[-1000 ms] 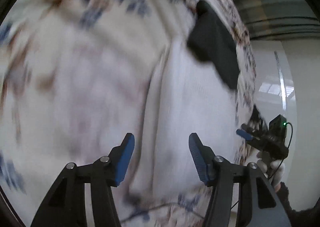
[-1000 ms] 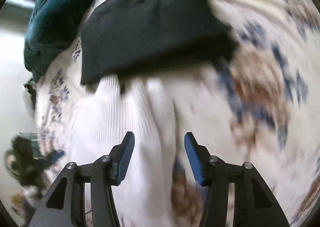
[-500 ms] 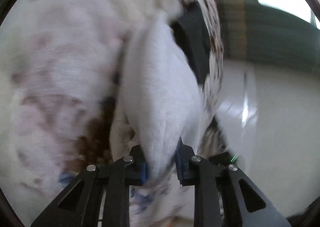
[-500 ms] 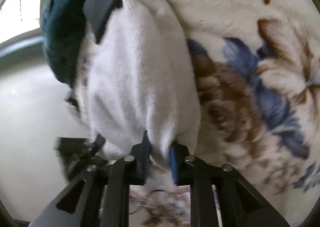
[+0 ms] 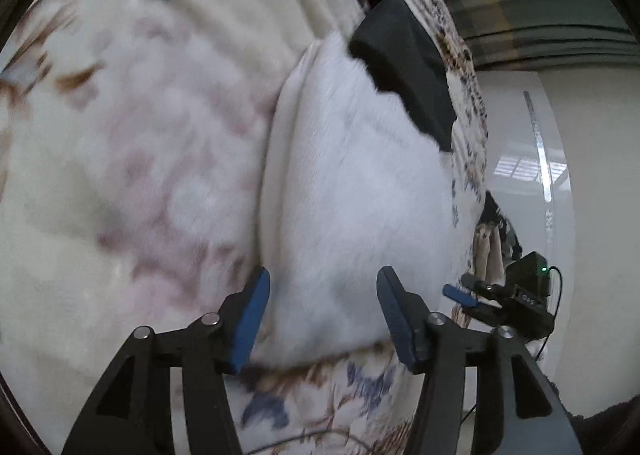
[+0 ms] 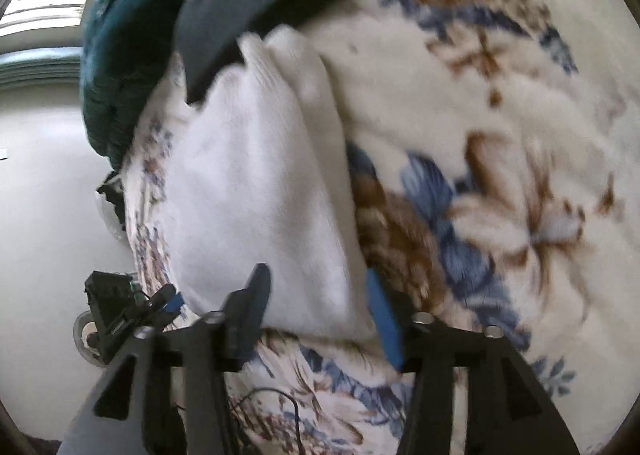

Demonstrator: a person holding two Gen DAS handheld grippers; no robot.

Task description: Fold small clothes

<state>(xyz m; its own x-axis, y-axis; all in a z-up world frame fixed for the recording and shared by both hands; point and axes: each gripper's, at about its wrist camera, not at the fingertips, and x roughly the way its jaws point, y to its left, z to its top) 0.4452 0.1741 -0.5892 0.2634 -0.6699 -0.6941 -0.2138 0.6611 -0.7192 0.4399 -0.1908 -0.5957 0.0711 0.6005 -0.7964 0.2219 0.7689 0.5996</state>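
The left gripper (image 5: 322,319) points steeply down at the near end of a white garment (image 5: 360,191), its blue pads spread to either side of the cloth and not pressing it — the jaws have just been opening, released, with the near hem lying between them. The right gripper (image 6: 316,319) is posed alike at the same hem from the other side, tilted down, jaws likewise just opened and standing apart around the cloth's near edge, gripping nothing. Each gripper shows small at the edge of the other's view, so the two sit close side by side.

The garment is folded into a long, narrow strip that lies flat on a floral blanket (image 5: 120,135), close to the blanket's edge. Its long axis runs straight away from the grippers, the near end broad, the far end narrowing — with a lengthwise fold ridge along one side.

At its far end lies a black cloth (image 5: 404,63), touching or overlapping it. Beyond that, in the right view, sits a teal bundle (image 6: 120,47).
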